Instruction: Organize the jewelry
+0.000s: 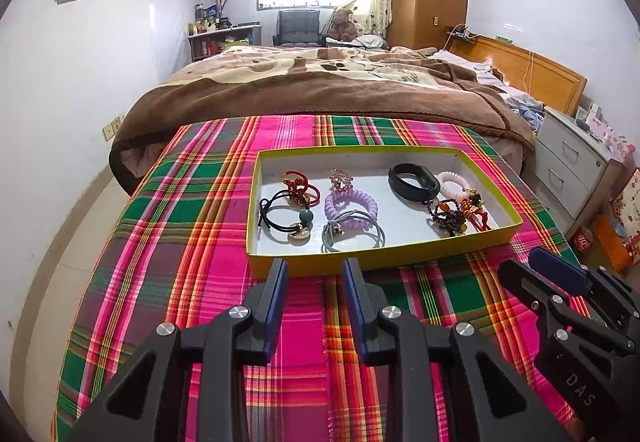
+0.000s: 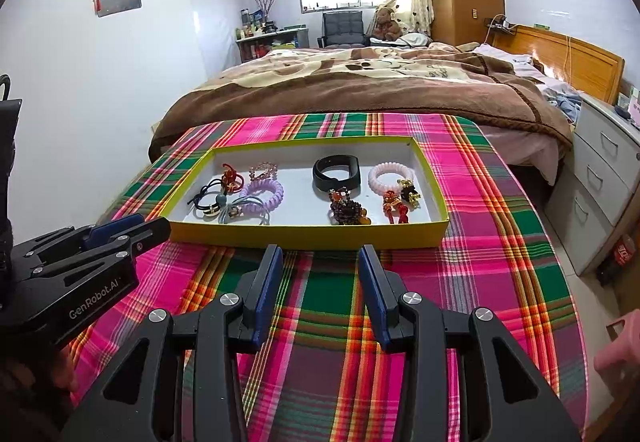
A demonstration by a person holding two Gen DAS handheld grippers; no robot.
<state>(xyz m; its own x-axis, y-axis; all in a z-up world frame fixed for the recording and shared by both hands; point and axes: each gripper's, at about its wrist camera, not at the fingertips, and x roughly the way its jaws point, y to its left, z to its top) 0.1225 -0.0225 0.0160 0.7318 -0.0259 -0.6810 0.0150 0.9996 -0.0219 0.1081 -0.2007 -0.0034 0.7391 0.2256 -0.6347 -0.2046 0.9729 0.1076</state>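
Observation:
A shallow yellow-rimmed box (image 1: 360,257) (image 2: 312,237) with a white floor lies on the plaid cloth. Inside it lie a black wristband (image 1: 430,182) (image 2: 352,166), a purple coil hair tie (image 1: 334,204) (image 2: 276,188), a pink coil tie (image 1: 450,176) (image 2: 374,178), a dark beaded bracelet (image 1: 450,220) (image 2: 348,212), red-orange beads (image 1: 474,212) (image 2: 394,208) and several elastic hair ties at the left. My left gripper (image 1: 316,270) (image 2: 132,226) hovers open just before the box's front wall. My right gripper (image 2: 320,254) (image 1: 560,274) is open beside it. Neither holds anything.
The plaid cloth (image 1: 192,202) covers a round-edged table. Behind it stands a bed with a brown blanket (image 1: 320,82). A white drawer cabinet (image 2: 600,182) and a red can on the floor (image 2: 622,254) are at the right. A pink object (image 2: 616,346) shows at the lower right.

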